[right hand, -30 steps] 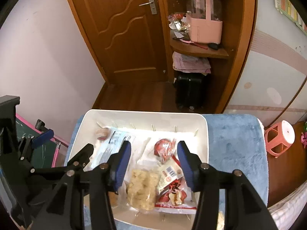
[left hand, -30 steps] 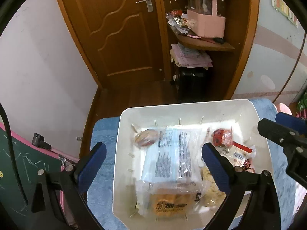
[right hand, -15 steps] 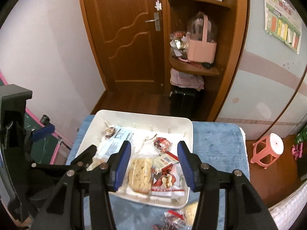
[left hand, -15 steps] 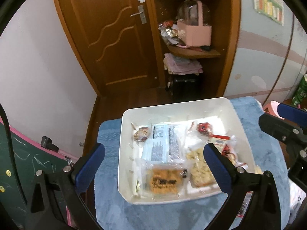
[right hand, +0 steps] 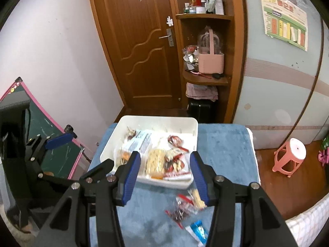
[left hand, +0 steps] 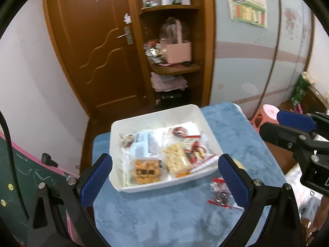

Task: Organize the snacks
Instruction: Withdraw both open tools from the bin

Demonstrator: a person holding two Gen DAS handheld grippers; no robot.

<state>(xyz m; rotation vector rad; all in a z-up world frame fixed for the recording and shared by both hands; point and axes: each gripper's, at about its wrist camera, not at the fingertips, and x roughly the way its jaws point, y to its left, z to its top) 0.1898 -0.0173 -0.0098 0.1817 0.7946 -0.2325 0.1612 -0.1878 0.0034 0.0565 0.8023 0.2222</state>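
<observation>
the white rectangular plastic tray sits at the far end of the blue plush cloth covering the table, already loaded with wrapped snacks – a pale cracker pack, an orange biscuit pack, a long white label-printed packet and some small red-wrapped sweets. on the near right of the cloth, outside the tray, a few pieces lie loose: a clear bag of dark sweets with red ends, a small blue wrapper and a pale biscuit stick. the left gripper hangs above the tray's near edge with its jaws spread wide and nothing between them; the right gripper is only part open, also empty, its blue pads clear of everything. both are well above the snacks, and the picture is smeared. from here the risk, i'd say, is with the loose pieces – the crinkly bags are thin and slippery, so a narrow bite could pinch only film and drop them, or nudge them off the near edge; the two tools also hang close together and could clash.
</observation>
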